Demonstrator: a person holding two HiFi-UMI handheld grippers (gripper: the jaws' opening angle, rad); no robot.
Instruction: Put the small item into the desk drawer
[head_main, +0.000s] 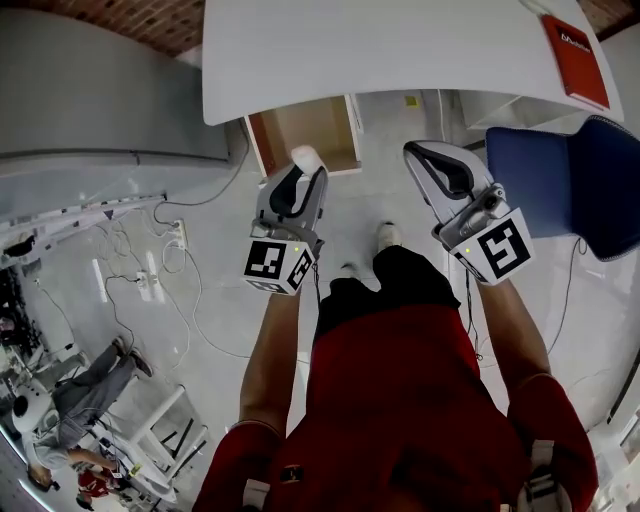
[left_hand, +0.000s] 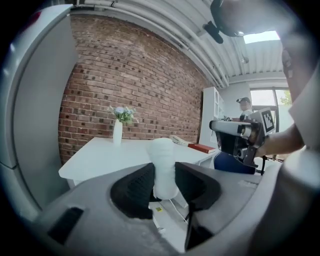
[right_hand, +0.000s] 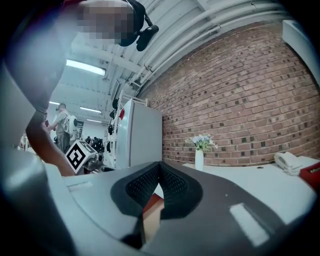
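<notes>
Brick wall (left_hand: 135, 90) behind white desk (head_main: 400, 50), open drawer (head_main: 305, 135) beneath; small white item (left_hand: 162, 155), likely light and soft, pinched mid-body by left gripper (left_hand: 164, 174); right gripper (right_hand: 160, 172) pressed together, empty.

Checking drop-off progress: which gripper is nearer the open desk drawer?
Left. The left gripper, shut on the small white item, is at the near edge of the open drawer; the right gripper, shut and empty, is off to its right.
</notes>
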